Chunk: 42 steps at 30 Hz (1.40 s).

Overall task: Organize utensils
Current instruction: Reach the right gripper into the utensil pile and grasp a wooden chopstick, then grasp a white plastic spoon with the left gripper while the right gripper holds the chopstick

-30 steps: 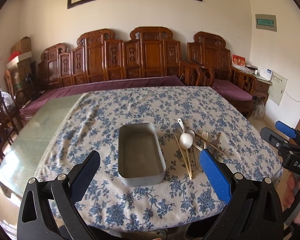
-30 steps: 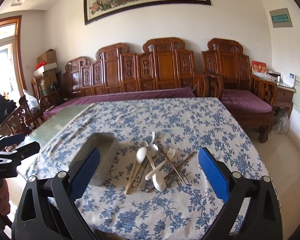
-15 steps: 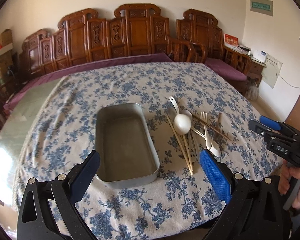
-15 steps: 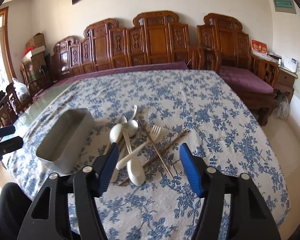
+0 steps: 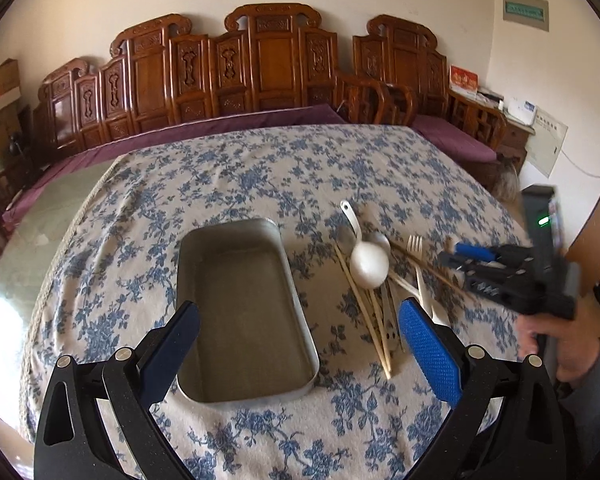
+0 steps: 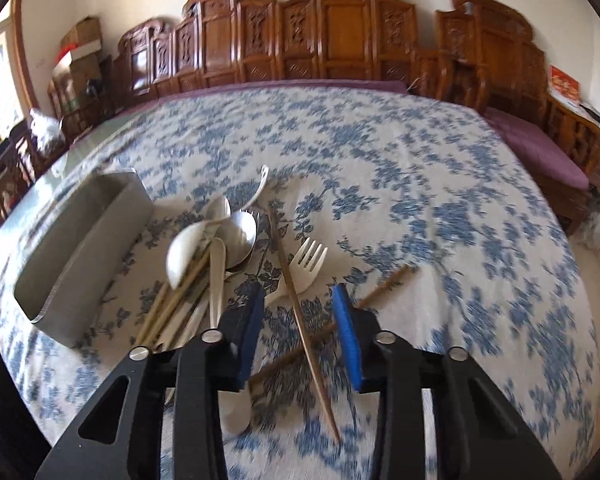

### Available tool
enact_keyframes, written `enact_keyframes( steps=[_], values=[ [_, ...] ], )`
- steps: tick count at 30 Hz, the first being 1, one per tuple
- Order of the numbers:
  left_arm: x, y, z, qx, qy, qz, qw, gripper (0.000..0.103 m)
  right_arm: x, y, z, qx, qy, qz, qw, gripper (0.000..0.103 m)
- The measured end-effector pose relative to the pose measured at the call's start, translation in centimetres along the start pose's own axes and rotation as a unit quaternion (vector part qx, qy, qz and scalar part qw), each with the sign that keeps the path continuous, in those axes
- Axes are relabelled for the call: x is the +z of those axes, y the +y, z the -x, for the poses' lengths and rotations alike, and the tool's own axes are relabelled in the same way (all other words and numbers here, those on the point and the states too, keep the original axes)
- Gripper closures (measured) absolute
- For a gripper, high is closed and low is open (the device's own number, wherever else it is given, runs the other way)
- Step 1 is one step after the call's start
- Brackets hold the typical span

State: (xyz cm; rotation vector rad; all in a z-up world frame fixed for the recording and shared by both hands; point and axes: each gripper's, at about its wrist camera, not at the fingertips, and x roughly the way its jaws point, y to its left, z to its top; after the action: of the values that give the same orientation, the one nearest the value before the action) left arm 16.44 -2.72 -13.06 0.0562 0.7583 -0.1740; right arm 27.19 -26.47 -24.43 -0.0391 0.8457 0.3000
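An empty grey metal tray [image 5: 244, 312] lies on the blue-flowered tablecloth [image 5: 260, 176]; it also shows in the right wrist view [image 6: 80, 248]. To its right lies a pile of utensils: a white spoon [image 5: 368, 264], pale chopsticks [image 5: 364, 312], a white plastic fork [image 6: 306, 266], a metal spoon [image 6: 240, 236] and dark brown chopsticks [image 6: 300, 312]. My left gripper [image 5: 300, 356] is open and empty, hovering over the tray's near end. My right gripper [image 6: 300, 336] is partly open, low over the crossed brown chopsticks, which lie between its pads; it also shows in the left wrist view [image 5: 456, 254].
Carved wooden benches [image 5: 260, 68] with purple cushions line the far side. Bare glass tabletop [image 5: 32, 236] shows left of the cloth. The table's near edge is close below both grippers. Boxes [image 6: 80, 44] are stacked at the far left.
Both grippers have moved forward and down toward the table. The right gripper's jaws have narrowed and come down over the brown chopsticks. The left gripper stays wide open.
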Motion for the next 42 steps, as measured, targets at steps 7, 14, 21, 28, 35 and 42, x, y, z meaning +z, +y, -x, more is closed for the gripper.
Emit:
enact_keyframes(
  steps=[7, 14, 21, 28, 35, 42],
  values=[
    [1.7, -0.3, -0.9, 0.002, 0.003, -0.003, 1.0, 0.017, -0.6, -0.4, -3.3, 0.028, 0.04, 0.01, 0.999, 0.084],
    [3.6, -1.9, -4.0, -0.009, 0.019, -0.014, 0.9997, 0.024, -1.0, 0.0, -3.4, 0.04, 0.041, 0.03, 0.998, 0.097],
    [4.3, -3.9, -9.1, -0.023, 0.062, -0.025, 0.9975, 0.029, 0.0, -2.0, -1.1, 0.075, 0.002, -0.016, 0.997, 0.097],
    [4.1, -5.8, -13.5, -0.033, 0.094, -0.026, 0.9947, 0.034, 0.1, -3.6, -1.0, 0.062, -0.004, -0.043, 0.997, 0.097],
    [3.7, -7.9, -16.5, -0.02, 0.117, -0.05, 0.9917, 0.034, 0.1, -4.8, -1.0, 0.053, -0.007, -0.064, 0.997, 0.097],
    [3.4, -8.4, -17.4, 0.008, 0.131, -0.065, 0.9893, 0.062, 0.2, -4.4, -1.2, 0.05, -0.004, -0.057, 0.997, 0.097]
  ],
)
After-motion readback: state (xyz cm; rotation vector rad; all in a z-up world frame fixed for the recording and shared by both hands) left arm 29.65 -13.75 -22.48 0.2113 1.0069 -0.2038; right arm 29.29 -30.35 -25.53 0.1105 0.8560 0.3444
